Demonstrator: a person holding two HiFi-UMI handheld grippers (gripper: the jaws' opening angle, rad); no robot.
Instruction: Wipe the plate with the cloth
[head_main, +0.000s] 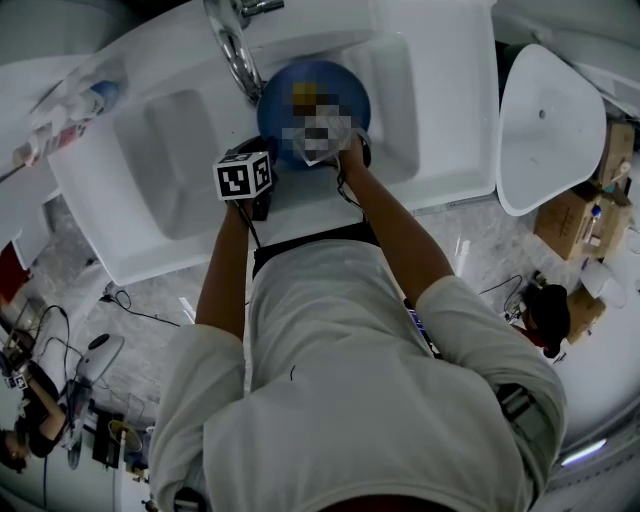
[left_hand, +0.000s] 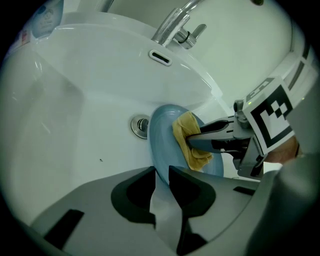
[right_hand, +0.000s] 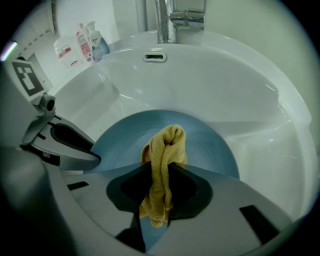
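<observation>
Two grippers are seen over the sink: left gripper fingers clamped on the plate rim, right gripper fingers on the cloth, pressed against it; wiping appears under way, unfinished.

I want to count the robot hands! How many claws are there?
2. The left claw grips the rim of the blue plate. The right claw pinches the yellow cloth against that plate. No other claw shows in any view.
</observation>
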